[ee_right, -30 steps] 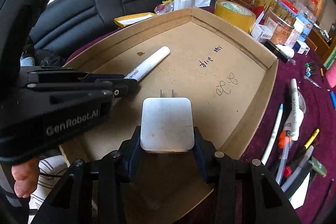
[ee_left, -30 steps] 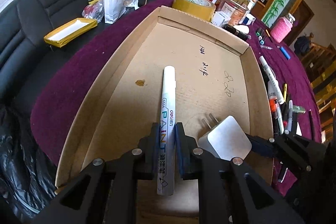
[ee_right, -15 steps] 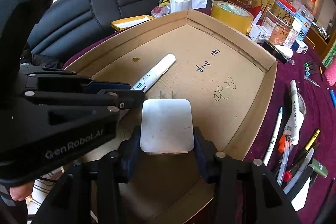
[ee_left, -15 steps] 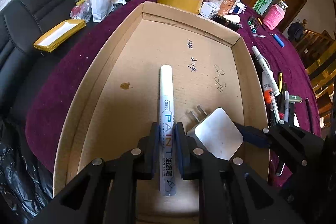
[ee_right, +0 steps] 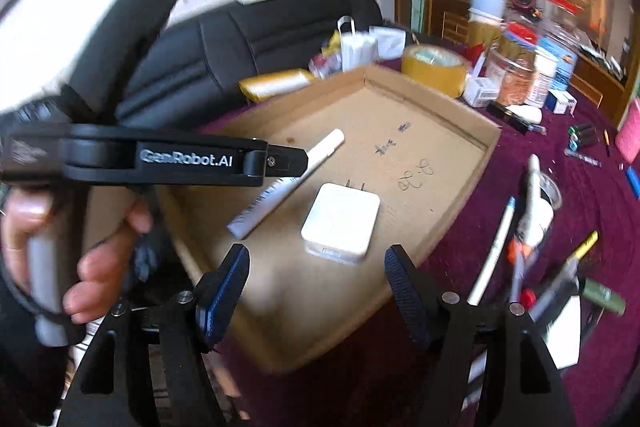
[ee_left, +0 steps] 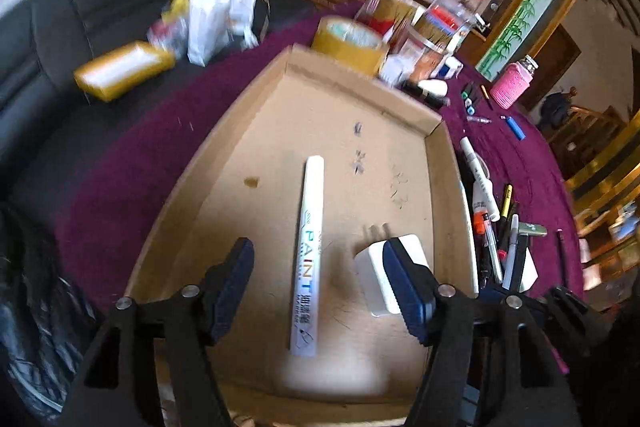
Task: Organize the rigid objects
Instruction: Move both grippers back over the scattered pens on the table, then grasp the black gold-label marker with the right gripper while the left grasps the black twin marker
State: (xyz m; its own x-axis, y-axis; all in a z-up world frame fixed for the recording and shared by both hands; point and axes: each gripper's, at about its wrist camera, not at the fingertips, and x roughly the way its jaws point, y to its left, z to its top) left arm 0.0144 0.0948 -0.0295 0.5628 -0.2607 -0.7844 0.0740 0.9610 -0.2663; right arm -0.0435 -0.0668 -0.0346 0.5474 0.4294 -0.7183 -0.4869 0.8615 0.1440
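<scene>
The left tongs are opening, jaws standing wide with nothing pressed between the pads; the long white paint marker with coloured "PAINT" lettering is lying loose on the cardboard between them, where a second ago the pads were clamped on its barrel. The right tongs are opening too, their blue-padded fingers well apart and touching nothing. The flat white square plug adapter with two metal prongs that they were gripping a second ago is now resting flat on the floor of the shallow brown cardboard tray, just ahead of the jaws.

In the left view the marker is lying lengthwise near the tray's middle, cap end pointing away, and the adapter is sitting just beside it, partly covered by the left tongs' own right finger. In the right view the marker is running diagonally, its middle crossed by the black body of the left tool, which a hand is gripping.

The tray is sitting on a purple cloth-covered table. A scatter of pens and markers is lying on the cloth to the tray's right. Both views are motion-blurred, so the marker's small print and the handwriting on the cardboard are unreadable.
</scene>
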